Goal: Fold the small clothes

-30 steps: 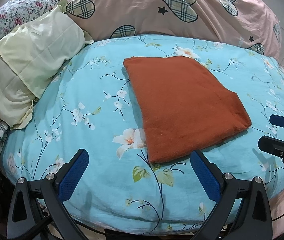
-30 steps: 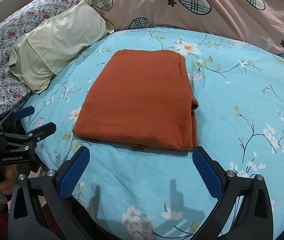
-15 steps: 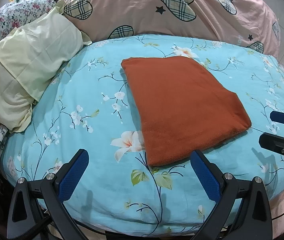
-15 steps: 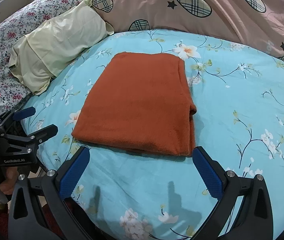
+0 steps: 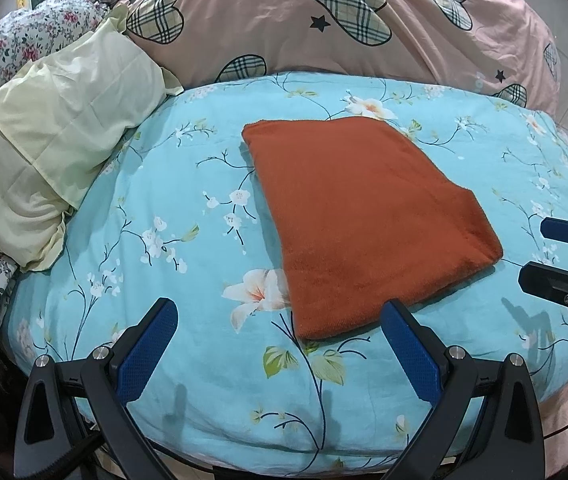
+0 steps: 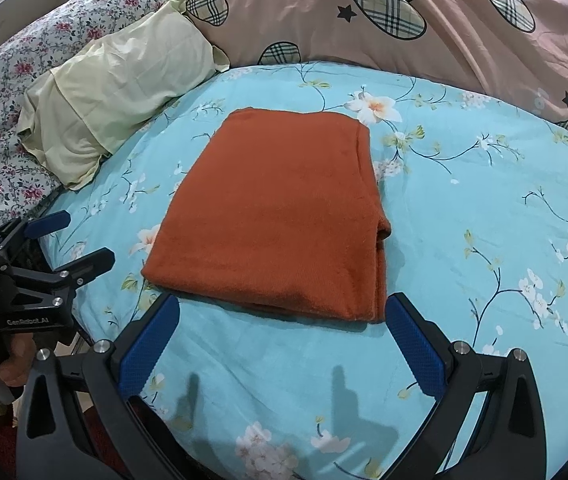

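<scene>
Two handheld grippers hover at the near edge of a bed, neither touching cloth. From left: a floral quilt point(image 5: 12, 52) bunched at the far side, then a pale yellow pillow point(image 5: 56, 148) resting against a pink comforter point(image 5: 323, 28) printed with plaid hearts. The left gripper point(image 5: 280, 340), jaws spread wide and holding nothing, hangs over the turquoise flowered bedspread point(image 5: 144, 184). At centre lies the task's garment, a rust-orange cloth point(image 5: 363, 216), folded into a flat rectangle on the bedspread, its thicker folded edge toward the right. The right gripper point(image 6: 282, 332), jaws likewise apart and empty, sits just short of the cloth's near edge.
</scene>
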Tool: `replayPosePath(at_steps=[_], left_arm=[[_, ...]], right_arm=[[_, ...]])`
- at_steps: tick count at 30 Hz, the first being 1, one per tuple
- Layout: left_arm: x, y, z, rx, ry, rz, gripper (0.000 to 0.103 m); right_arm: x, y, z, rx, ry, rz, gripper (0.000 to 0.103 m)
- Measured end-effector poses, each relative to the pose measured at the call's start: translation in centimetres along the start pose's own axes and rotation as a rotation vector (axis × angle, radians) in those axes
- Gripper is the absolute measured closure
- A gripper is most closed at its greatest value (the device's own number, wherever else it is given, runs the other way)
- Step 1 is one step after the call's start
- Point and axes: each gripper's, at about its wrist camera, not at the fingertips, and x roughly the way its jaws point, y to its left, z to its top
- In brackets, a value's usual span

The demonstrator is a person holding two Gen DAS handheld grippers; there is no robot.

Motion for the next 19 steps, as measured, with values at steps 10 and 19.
replayPosePath(at_steps=[10, 19], left_arm=[[0.7, 0.1, 1.9, 0.009, -0.031, 0.017, 0.001], [1.5, 0.2, 2.7, -0.003, -0.017, 0.023, 0.001]], right_arm=[[1.6, -1.6, 1.2, 0.027, 0.024, -0.011, 0.001], [2.6, -1.9, 2.1, 0.032, 0.035, -0.002, 0.001]])
